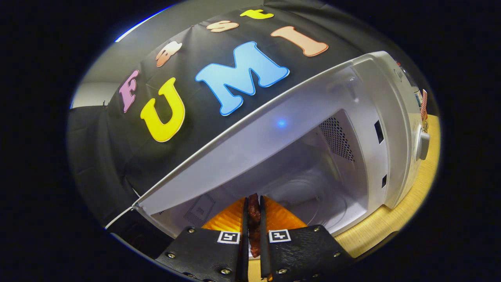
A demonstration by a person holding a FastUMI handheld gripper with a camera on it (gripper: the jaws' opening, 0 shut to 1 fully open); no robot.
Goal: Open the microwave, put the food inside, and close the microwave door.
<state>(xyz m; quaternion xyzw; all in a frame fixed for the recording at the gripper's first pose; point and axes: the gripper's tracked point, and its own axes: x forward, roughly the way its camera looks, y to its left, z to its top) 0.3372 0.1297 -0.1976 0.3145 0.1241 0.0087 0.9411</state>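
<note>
A white microwave (391,117) stands open just ahead of me, tilted in the view, its pale cavity (313,172) facing the fingers. A glass turntable (313,196) lies on the cavity floor. My gripper (253,219) is shut on a dark reddish-brown piece of food (254,213), a thin strip squeezed upright between both fingers. The food and fingertips sit at the mouth of the cavity, near its lower front edge. The microwave's door is not clearly seen.
A round control knob (422,144) sticks out of the microwave's panel to the right of the cavity. The microwave rests on a light wooden tabletop (411,196). Black booth cloth hangs behind and to the left.
</note>
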